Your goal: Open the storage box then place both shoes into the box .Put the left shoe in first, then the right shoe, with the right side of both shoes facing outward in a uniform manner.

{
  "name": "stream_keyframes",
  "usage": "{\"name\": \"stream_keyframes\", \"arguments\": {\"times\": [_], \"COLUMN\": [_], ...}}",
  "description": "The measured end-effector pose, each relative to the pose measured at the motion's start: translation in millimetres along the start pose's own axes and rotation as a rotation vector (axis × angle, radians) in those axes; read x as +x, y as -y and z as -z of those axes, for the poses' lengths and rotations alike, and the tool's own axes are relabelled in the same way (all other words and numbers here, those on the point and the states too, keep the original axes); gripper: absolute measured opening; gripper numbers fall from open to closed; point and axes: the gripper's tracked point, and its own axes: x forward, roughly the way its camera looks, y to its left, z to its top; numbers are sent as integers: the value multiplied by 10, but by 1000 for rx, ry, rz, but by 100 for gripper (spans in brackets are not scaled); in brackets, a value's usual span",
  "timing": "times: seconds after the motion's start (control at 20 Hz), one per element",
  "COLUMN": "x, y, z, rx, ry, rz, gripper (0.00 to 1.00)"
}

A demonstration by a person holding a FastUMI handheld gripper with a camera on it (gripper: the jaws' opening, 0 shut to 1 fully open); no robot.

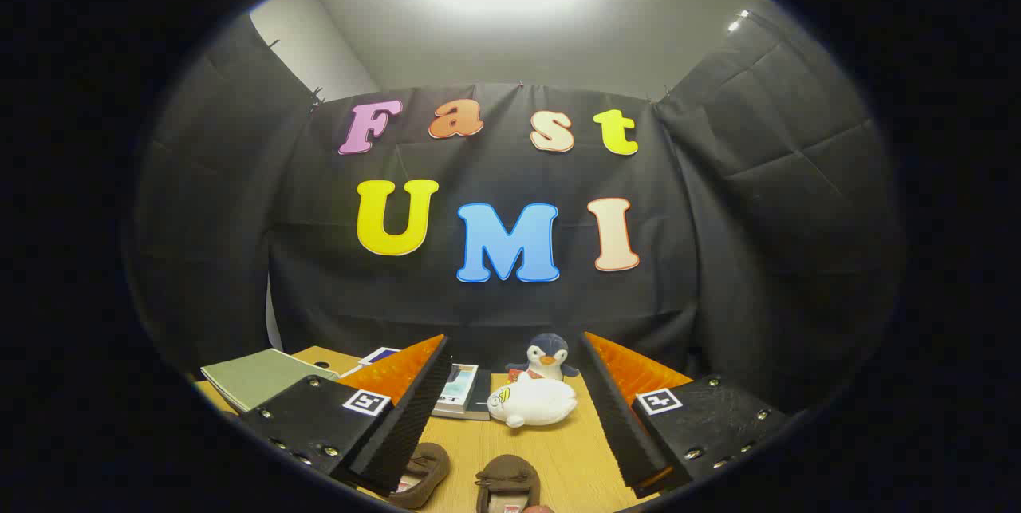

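Two brown moccasin shoes lie on the wooden table, close under the gripper. One shoe [423,473] sits partly under the left finger. The other shoe [508,483] lies between the two fingers, toe pointing away from me. My gripper [514,349] is held above the table, open wide, with nothing between its fingers. The fingers reach past the shoes toward the back of the table.
A white plush toy [533,403] lies just beyond the shoes, with a small penguin toy [546,357] behind it. Books [463,391] are stacked behind the left finger, and a green notebook [259,376] lies further left. The table [570,457] ends at the black cloth wall.
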Motion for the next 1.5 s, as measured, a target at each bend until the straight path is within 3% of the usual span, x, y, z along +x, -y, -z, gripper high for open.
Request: {"name": "stream_keyframes", "arguments": {"times": [1.0,1.5], "x": [96,21], "y": [-459,-824], "z": [32,315], "rx": [13,171], "ry": [-29,-107], "rz": [-53,-91], "gripper": [96,97]}}
